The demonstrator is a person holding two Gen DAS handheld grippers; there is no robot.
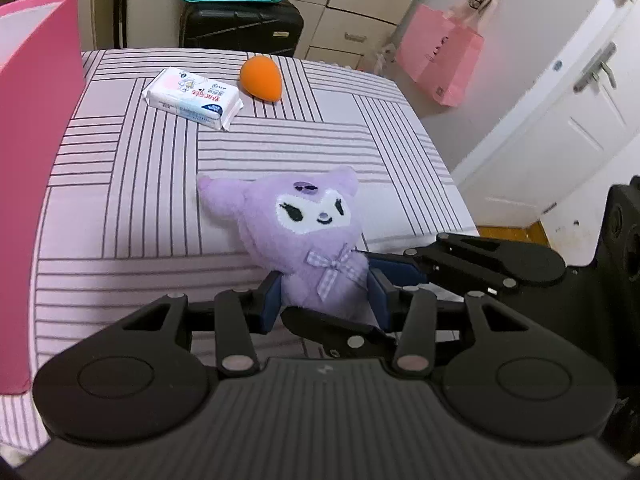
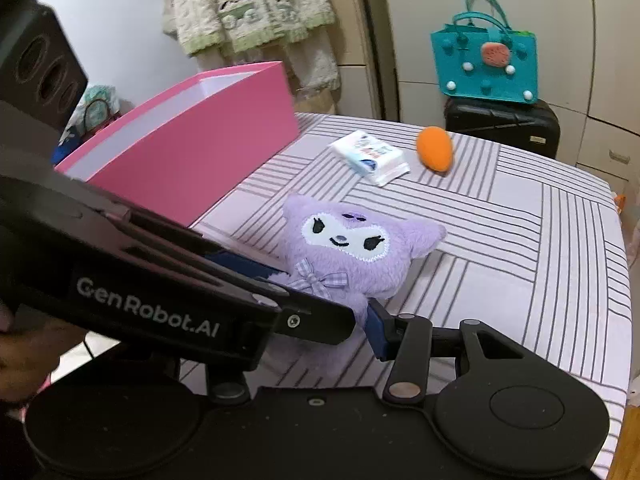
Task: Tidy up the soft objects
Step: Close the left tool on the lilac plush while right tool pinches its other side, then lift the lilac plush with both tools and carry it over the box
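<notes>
Both grippers are on the purple plush toy (image 1: 316, 240) at once! The left gripper (image 1: 326, 300) has its blue jaws pinched narrow on the toy's lower body, under the checked bow. The right gripper (image 2: 348, 312) grips that same lower body from the other side; one blue pad presses the fur, the other is hidden behind the left tool. The toy faces the cameras above the striped tabletop (image 1: 140, 200). At its eleven o'clock lies a white tissue pack (image 1: 192, 98), an orange sponge (image 1: 260, 78) just beside that. The pink box (image 2: 192, 140) stands at ten o'clock.
</notes>
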